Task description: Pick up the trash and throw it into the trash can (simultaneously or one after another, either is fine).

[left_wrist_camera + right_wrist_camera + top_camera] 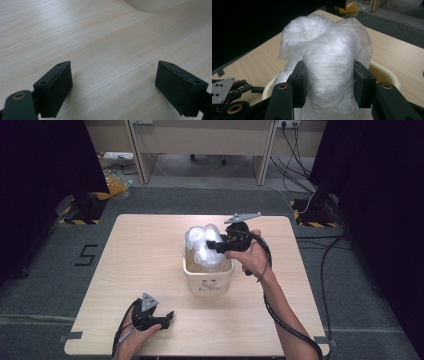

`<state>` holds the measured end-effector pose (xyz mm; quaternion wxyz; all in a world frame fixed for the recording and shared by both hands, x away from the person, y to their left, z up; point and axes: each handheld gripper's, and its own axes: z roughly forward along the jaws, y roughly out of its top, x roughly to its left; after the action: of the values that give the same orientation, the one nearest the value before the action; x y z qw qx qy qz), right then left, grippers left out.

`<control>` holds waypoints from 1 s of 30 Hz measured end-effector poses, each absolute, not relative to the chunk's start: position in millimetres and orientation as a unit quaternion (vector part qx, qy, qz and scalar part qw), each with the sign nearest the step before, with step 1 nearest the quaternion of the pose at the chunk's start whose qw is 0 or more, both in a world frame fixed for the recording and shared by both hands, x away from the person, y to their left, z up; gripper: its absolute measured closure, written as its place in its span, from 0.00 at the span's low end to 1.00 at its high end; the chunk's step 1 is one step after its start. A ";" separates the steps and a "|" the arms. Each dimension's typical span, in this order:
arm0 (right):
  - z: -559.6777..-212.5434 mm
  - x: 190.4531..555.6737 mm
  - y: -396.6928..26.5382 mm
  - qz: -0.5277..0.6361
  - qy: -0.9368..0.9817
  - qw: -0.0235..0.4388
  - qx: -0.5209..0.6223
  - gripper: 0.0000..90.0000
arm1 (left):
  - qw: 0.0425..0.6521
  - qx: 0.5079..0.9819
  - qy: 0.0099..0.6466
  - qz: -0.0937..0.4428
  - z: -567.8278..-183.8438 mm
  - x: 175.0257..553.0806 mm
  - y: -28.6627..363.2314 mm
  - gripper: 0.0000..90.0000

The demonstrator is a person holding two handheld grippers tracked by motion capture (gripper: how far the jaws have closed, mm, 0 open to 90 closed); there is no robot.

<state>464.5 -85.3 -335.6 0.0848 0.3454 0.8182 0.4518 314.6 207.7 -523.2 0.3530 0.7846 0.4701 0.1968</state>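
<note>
The right hand-held gripper (pixel 329 82) is squeezing a crumpled, translucent white plastic bag (pixel 329 50) between its pads — the bag is bulging up out of the cream bin (pixel 207 281) mid-bench (pixel 145 255) — while the left hand-held gripper (pixel 113 85) is resting open, well apart.

The pale wooden table (pixel 150 255) lies bare across its whole left half and along the near edge — open passage there for either hand. Near the middle stands the cream plastic bin (pixel 208 281), its mouth stopped by a bunched clear plastic bag (pixel 329 60) that bulges above the rim; the right gripper (pixel 216 245) occupies the space over it, pads pressed on the bag. The left gripper (pixel 113 82) rests near the front edge, jaws wide over bare wood — well apart from the bin.
</note>
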 end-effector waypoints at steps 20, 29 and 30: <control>-380.8 474.8 -46.2 0.338 0.880 0.070 0.326 0.61 | 0.354 0.784 0.471 0.197 -523.2 314.3 207.7 0.15; -388.0 477.3 -39.0 0.314 0.893 0.055 0.318 0.61 | 0.354 0.783 0.472 0.198 -523.3 314.2 207.7 0.15; -388.5 477.3 -38.6 0.312 0.894 0.054 0.318 0.61 | 0.354 0.783 0.472 0.198 -523.3 314.1 207.7 0.15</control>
<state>477.3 -38.6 -388.5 0.0541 0.3184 0.8935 0.3119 314.1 207.7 -523.3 0.3540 0.7827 0.4720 0.1982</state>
